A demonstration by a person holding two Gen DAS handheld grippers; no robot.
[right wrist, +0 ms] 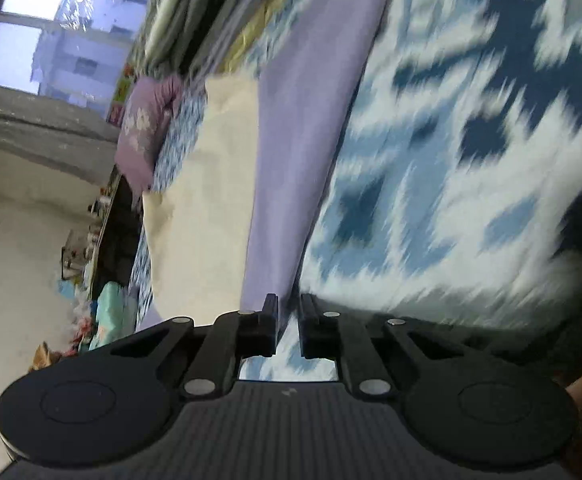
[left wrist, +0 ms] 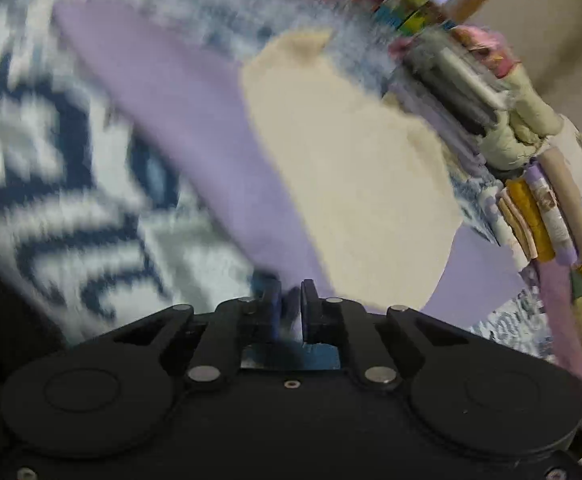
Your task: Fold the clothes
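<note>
A wide blue-and-white patterned woven cover carries everything; it is blurred in both views, and what lies under it cannot be told. Spread on it lies a large two-tone cloth garment, lilac on one side and cream on the other. In the left wrist view the lilac strip runs from the cover's far left down to the near edge of the picture, with the cream panel lying just beside it on the right and a further lilac patch showing past the cream's near end. In the right wrist view the same garment runs away from the camera as a long lilac band, the cream panel touching it on its left.

Along the cover's right edge in the left wrist view stands a tall pile of folded fabrics in grey, pale green, yellow and lilac. In the right wrist view a window shows at the upper left, with a purple flowered cushion near the cover's far side.

The left gripper has its black jaws pinched together on a near edge of the lilac cloth. The right gripper has its jaws drawn close, clamped on the near end of the lilac band.
</note>
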